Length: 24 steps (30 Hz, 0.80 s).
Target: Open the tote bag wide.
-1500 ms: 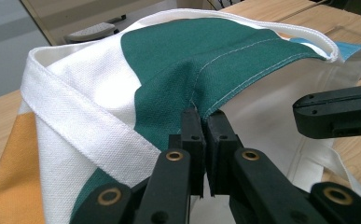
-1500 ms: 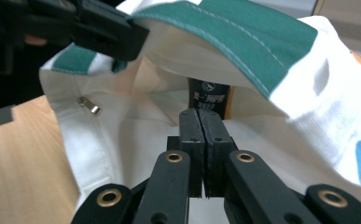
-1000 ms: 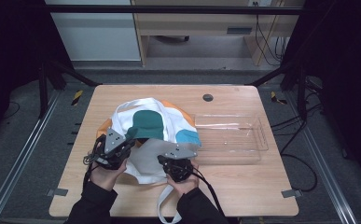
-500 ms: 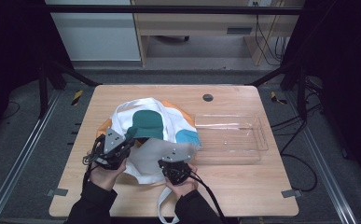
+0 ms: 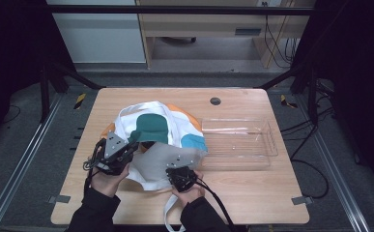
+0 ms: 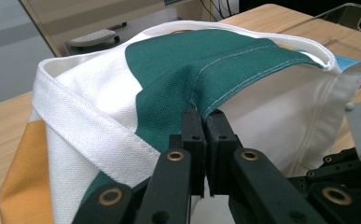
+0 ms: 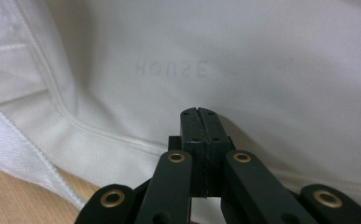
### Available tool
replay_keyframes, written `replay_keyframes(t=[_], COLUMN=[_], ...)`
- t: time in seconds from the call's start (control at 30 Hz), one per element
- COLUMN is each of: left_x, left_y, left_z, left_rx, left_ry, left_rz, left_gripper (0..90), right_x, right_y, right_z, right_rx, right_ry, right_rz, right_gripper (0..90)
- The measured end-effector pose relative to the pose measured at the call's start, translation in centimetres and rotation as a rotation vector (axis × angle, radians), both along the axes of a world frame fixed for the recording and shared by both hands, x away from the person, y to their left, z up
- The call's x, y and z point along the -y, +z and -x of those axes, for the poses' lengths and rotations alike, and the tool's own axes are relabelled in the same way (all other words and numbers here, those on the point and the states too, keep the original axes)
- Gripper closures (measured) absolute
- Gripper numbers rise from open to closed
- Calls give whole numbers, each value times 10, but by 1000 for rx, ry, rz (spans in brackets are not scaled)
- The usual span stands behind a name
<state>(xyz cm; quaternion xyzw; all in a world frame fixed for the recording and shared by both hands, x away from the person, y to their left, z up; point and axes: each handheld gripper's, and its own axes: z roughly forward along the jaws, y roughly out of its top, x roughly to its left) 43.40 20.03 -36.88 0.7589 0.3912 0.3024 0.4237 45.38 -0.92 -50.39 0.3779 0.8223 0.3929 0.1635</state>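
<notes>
Tote bag (image 5: 158,137) lying crumpled on desk (image 5: 252,193), left of centre. Left claw (image 6: 205,122) clamped on green rim fabric, probably to lift the mouth open. Right claw (image 7: 200,122) closed tight, apparently pinching the white near panel to spread it.

The tote bag (image 5: 151,140) covers most of its own inside, so what's in there I can't tell. Its strap (image 5: 169,218) runs off the bottom edge in the high view. The mirrored lettering (image 7: 171,69) showing through the cloth is faint, kinda reads "HOUSE" backwards.
</notes>
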Motion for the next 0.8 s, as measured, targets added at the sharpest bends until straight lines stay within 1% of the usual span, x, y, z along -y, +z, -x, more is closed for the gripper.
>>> replay_keyframes(t=[0.17,0.3,0.37,0.4,0.43,0.5,0.53,0.57,0.63,0.67,0.7,0.8], left_x=[-1,-1,-2,-3,-3,-4,-4,-6,-7,-7,-7,-7], left_y=[2,4,7,10,10,17,17,21,24,27,32,38], left_z=[0,0,0,0,0,-2,-2,-4,-5,-7,-9,-12], left_rx=[1,6,10,17,17,24,24,29,32,35,41,49], left_ry=[-4,-9,-10,-10,-10,-7,-7,-4,-3,1,7,15], left_rz=[9,11,13,18,18,34,34,49,51,55,56,59], left_gripper=[878,878,879,880,880,880,881,881,881,881,881,882], right_x=[-1,-1,-1,-1,-1,-1,-1,-2,-2,-2,-2,-2], right_y=[-1,-1,-1,-1,-1,-1,-1,-1,-1,-1,0,-1], right_z=[-1,-2,-2,-1,-1,-1,-1,0,0,0,1,0], right_rx=[-21,-21,-14,-22,-22,-25,-15,-16,-18,-18,-28,-10], right_ry=[-5,-6,0,-2,-2,-4,0,-2,-2,-2,-6,3], right_rz=[9,8,16,10,10,14,18,14,20,20,16,27], right_gripper=[900,900,900,900,900,900,900,900,900,900,900,900])
